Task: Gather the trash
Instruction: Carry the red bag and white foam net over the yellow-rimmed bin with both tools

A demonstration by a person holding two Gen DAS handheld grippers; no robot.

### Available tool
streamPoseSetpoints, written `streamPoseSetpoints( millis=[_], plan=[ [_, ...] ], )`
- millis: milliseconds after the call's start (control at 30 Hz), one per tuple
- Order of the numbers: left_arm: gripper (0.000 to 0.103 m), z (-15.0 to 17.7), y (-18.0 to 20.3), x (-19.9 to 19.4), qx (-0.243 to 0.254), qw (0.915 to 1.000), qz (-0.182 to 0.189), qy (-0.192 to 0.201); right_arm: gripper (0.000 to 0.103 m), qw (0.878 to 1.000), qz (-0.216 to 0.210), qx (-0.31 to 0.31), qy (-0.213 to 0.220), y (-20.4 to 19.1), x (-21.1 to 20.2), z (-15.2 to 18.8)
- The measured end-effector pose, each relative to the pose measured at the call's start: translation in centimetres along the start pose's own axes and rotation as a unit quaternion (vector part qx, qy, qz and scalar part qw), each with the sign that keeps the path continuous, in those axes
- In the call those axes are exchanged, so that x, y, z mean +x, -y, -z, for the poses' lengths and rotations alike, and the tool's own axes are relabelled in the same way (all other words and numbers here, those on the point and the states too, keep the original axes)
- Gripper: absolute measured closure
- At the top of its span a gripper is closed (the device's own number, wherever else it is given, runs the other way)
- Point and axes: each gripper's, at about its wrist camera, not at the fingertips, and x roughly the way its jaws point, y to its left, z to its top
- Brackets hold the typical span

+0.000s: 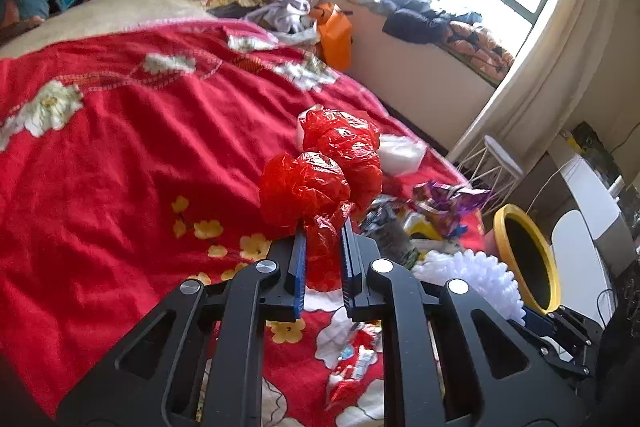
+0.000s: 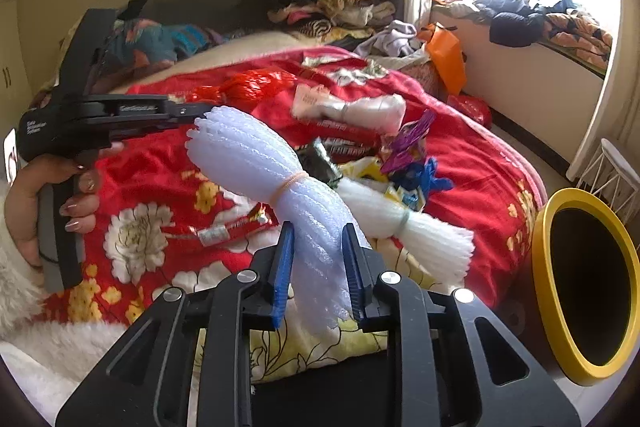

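My left gripper [image 1: 324,227] is shut on the twisted neck of a crumpled red plastic bag [image 1: 320,179], held above the red bed cover. My right gripper [image 2: 318,231] is shut on a white foam-net bundle [image 2: 256,155] tied with a rubber band, lifted off the bed. In the right wrist view a hand [image 2: 40,195] holds the left gripper [image 2: 192,109] at the left, with the red bag [image 2: 256,87] at its tip. The foam bundle [image 1: 480,275] also shows in the left wrist view. A yellow-rimmed bin [image 2: 548,227] stands by the bed, open and dark inside.
More trash lies on the red floral blanket [image 1: 120,167]: a second foam bundle [image 2: 400,223], purple and yellow wrappers [image 2: 408,143], a white plastic bag [image 2: 360,111]. Clothes [image 2: 340,3] pile up at the bed's head. An orange bag [image 1: 336,35] and a white wire stool [image 1: 496,163] stand near the window.
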Motion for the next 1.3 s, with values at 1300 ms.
streamPoseSetpoints(
  millis=[1300],
  plan=[
    [0.094, 1.3, 16.2, 0.9, 0.144, 0.9841, 0.104, -0.009, 0.083, 0.964, 0.155, 0.180, 0.116, 14.5, -7.6, 1.3]
  ],
)
